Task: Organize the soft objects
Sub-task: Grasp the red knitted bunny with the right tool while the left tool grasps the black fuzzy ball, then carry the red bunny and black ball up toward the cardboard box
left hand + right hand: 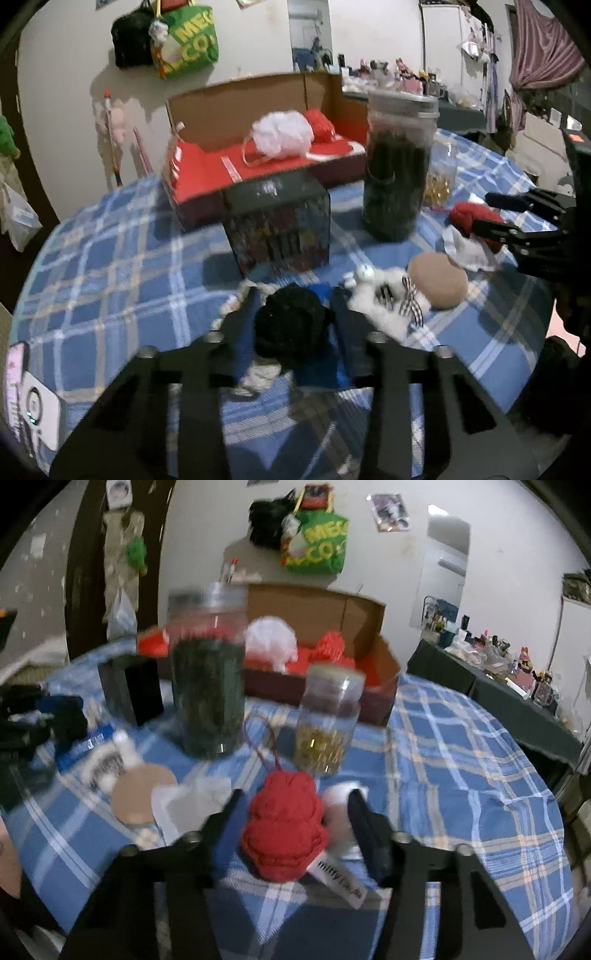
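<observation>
In the left wrist view a black knitted ball (pixel 291 325) sits between the fingers of my left gripper (pixel 295 295), which is shut on it above the blue checked tablecloth (pixel 122 266). My right gripper (pixel 297 794) is shut on a red knitted toy (pixel 284 827) with a white part and a paper tag, low over the cloth. The left wrist view shows that gripper (pixel 483 210) at the right edge. At the back an open cardboard box (pixel 240 96) holds a white mesh pouf (pixel 282 136) and another red knitted piece (pixel 321 123).
A tall dark jar (pixel 397 166), a small jar of golden bits (pixel 439 173) and a dark printed box (pixel 277 221) stand between the grippers and the cardboard box. A tan round pad (pixel 437 280), a white plush with checked ribbon (pixel 388 295) and a white cloth (pixel 192 801) lie nearby.
</observation>
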`<move>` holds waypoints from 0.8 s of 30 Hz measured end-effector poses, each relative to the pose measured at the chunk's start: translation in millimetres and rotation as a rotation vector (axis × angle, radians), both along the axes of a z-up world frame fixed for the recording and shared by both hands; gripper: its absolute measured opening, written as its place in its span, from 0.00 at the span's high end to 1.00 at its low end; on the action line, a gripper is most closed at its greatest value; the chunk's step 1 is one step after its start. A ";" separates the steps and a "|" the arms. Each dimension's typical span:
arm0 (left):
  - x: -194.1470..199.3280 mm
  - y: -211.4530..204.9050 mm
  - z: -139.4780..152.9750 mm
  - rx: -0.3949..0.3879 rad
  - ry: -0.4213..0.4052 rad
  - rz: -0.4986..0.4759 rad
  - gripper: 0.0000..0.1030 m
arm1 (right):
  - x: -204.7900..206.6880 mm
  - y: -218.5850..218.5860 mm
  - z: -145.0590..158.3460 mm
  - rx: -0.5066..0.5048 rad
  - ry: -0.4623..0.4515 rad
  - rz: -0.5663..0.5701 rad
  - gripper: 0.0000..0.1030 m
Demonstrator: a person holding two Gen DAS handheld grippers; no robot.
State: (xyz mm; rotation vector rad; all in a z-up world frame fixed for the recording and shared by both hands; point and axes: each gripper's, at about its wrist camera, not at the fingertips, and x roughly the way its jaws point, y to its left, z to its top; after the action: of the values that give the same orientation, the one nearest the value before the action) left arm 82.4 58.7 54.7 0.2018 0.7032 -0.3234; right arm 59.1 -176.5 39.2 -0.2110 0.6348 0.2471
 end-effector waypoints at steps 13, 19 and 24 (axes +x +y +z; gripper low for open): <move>-10.0 -10.0 29.6 -0.070 -0.076 -0.024 0.73 | -9.8 -12.5 31.4 0.156 -0.063 0.018 0.63; -8.1 -26.5 37.4 -0.104 -0.085 -0.063 0.73 | -15.3 -7.4 46.6 0.197 -0.107 0.037 0.63; -7.7 -43.9 40.0 -0.123 -0.084 -0.105 0.73 | -18.4 -1.8 49.1 0.245 -0.101 0.068 0.63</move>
State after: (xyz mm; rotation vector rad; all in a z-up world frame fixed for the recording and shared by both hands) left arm 74.7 14.9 94.6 0.1353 0.5886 -0.4548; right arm 40.6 -178.3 88.3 -0.0094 0.4922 0.3744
